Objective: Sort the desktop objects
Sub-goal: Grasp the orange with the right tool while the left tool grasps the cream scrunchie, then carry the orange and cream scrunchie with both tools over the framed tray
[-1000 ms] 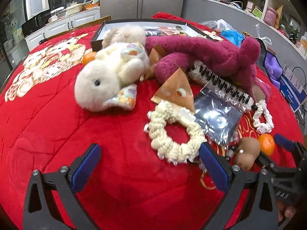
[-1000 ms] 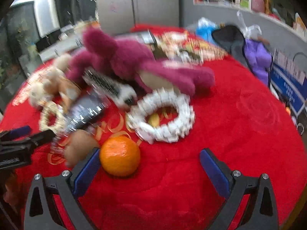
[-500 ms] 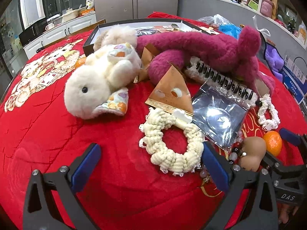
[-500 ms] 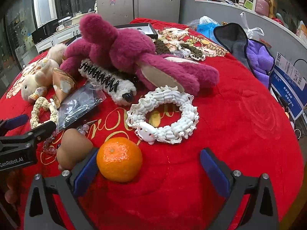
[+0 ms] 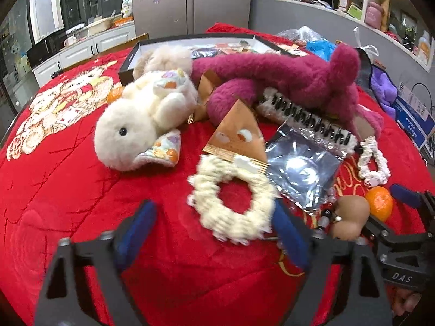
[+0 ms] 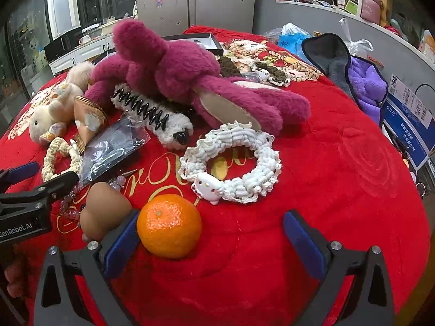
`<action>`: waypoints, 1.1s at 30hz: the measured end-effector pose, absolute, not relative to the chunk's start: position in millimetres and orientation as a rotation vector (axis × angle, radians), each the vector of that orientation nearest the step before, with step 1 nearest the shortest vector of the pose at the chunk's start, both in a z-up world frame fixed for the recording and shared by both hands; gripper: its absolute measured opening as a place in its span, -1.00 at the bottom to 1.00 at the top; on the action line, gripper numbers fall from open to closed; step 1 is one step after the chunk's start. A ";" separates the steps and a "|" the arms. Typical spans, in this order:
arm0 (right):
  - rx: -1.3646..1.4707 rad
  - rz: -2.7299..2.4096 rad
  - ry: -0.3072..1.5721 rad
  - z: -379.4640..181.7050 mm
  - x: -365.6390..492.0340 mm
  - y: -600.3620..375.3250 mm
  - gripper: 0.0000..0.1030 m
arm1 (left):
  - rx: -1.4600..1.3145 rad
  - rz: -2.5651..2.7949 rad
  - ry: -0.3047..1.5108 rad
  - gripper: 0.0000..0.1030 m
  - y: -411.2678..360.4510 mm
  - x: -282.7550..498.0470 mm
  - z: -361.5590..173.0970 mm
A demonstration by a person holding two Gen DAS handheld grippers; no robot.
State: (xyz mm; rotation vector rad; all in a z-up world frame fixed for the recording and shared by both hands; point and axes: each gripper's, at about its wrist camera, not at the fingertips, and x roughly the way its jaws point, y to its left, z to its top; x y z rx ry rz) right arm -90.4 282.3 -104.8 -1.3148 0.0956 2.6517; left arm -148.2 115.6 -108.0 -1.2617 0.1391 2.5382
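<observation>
You are working in a home kitchen-dining room: a steel refrigerator (image 5: 190,0) at twelve o'clock, white cabinets (image 5: 81,51) and a counter at ten, cluttered shelves (image 5: 380,13) at two, a red-clothed table (image 5: 68,190) before you.

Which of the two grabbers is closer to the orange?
Right. The right gripper has the orange against one finger; the left gripper sits further off, around the cream scrunchie.

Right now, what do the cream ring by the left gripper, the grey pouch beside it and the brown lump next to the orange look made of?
Cream ring: looks like knitted or crocheted yarn, matte, with a ribbed, fuzzy surface. Grey pouch: thin glossy plastic film, judging by its creases and glare. Brown lump: smooth, matte, gourd-shaped; could be wood, a dried gourd or plastic, cannot tell.
</observation>
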 end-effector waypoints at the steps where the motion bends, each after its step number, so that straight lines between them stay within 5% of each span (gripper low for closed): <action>1: -1.312 2.654 0.097 -104.7 -89.8 282.2 0.96 | -1.251 2.542 0.145 0.29 116.4 -147.2 -106.9; 2: -1.307 2.660 0.097 -104.3 -88.1 281.1 0.92 | -1.245 2.548 0.147 0.07 115.9 -146.5 -106.0; 6: -1.258 2.726 0.073 -99.4 -79.3 276.1 0.21 | -1.239 2.554 0.101 -0.47 110.5 -142.7 -102.4; 9: -1.241 2.725 0.085 -97.2 -73.7 274.9 -0.24 | -1.240 2.540 0.064 -0.74 103.6 -138.4 -99.9; 16: -1.249 2.742 0.218 -93.9 -62.4 288.7 -0.25 | -1.199 2.557 0.038 -0.75 92.5 -121.8 -87.7; 33: -1.200 2.856 0.171 -74.7 -47.6 265.1 -0.25 | -1.162 2.628 0.015 -0.75 64.8 -92.8 -66.8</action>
